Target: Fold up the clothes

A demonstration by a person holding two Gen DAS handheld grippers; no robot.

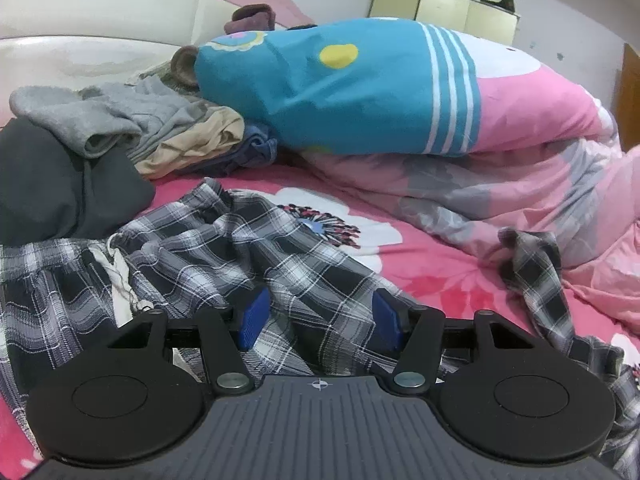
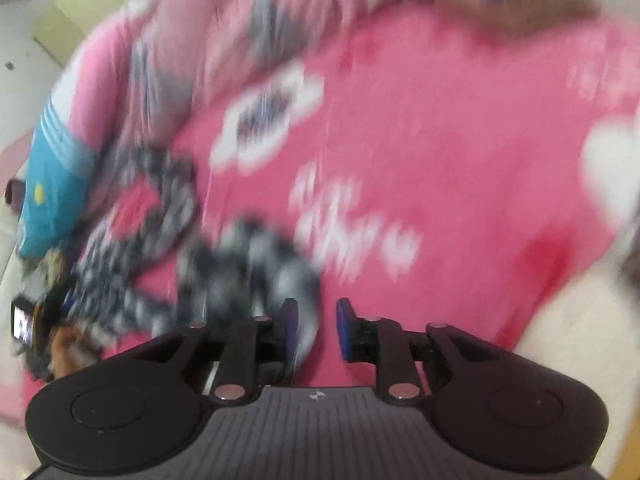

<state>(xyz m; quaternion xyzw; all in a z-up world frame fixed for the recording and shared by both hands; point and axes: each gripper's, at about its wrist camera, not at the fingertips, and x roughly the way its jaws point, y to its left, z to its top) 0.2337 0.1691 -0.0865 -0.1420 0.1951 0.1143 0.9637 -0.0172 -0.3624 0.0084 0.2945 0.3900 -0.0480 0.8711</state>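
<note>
A black-and-white plaid garment (image 1: 192,256) lies crumpled on the pink flowered bedsheet (image 1: 420,276). One strip of it trails off to the right (image 1: 536,276). My left gripper (image 1: 320,320) hovers low over the plaid cloth, open, with cloth showing between its blue pads (image 1: 252,320) but not pinched. The right wrist view is heavily motion-blurred. There the plaid garment (image 2: 224,264) lies left of centre. My right gripper (image 2: 318,330) stands open at its edge, over the pink sheet (image 2: 440,160), with nothing clamped between its pads.
A heap of grey, tan and dark clothes (image 1: 120,128) sits at the back left. A bunched quilt in blue and pink (image 1: 400,92) fills the back and right. A padded headboard (image 1: 80,20) and pale cabinets (image 1: 440,8) stand beyond.
</note>
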